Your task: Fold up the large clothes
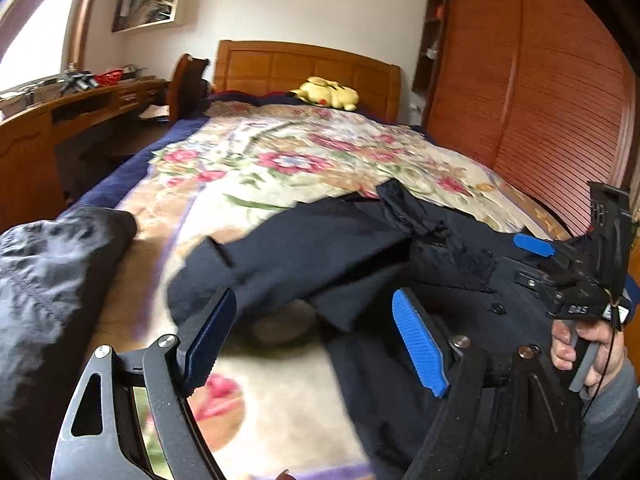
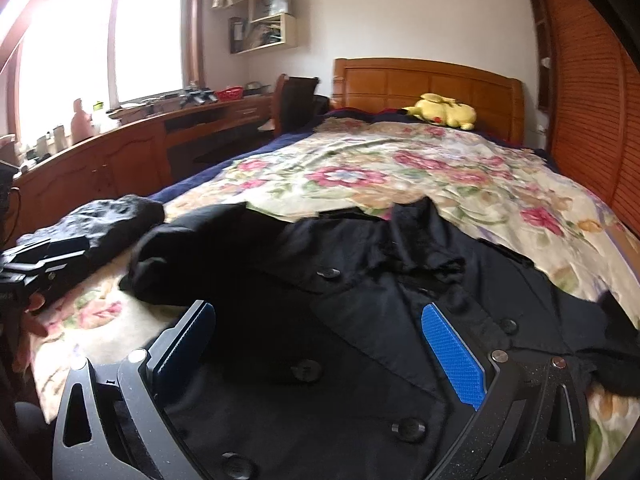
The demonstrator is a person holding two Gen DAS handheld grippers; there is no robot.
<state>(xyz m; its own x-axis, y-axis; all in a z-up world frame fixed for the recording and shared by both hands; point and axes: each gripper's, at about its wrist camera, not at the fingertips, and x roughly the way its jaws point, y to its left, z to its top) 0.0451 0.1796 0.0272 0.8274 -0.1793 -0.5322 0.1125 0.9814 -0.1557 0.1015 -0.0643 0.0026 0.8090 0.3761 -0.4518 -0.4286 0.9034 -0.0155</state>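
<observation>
While its blue-padded jaws stand spread with nothing between them, the left gripper [image 1: 316,344] fills the bottom of the left wrist view, hanging over the lower edge of a dark navy buttoned coat [image 1: 360,248] and the floral bedspread [image 1: 280,152] beneath it. At the right edge of that same view the right gripper [image 1: 560,264] shows from the side, one blue pad visible, its grey handle gripped by a hand [image 1: 588,356] in a grey sleeve; from this angle the gap between its fingers cannot be read. Seen from its own camera, the right gripper [image 2: 316,356] also has its jaws wide apart, both pads hanging clear above the coat [image 2: 340,320], which occupies the lower centre of the frame with its round buttons in rows and its collar rumpled toward the middle. One sleeve lies folded toward the left of the frame. A second dark crinkled garment [image 2: 112,220] sits bunched at middle left, near the bed's edge and apart from the coat, with the left gripper [image 2: 36,276] just in front of it at the left border. Farther up, a yellow plush toy [image 2: 444,114] rests against the wooden headboard [image 2: 420,80], a wooden desk [image 2: 120,148] runs under the bright window [image 2: 100,40] at upper left, and a slatted wardrobe [image 2: 592,100] fills the right side.
</observation>
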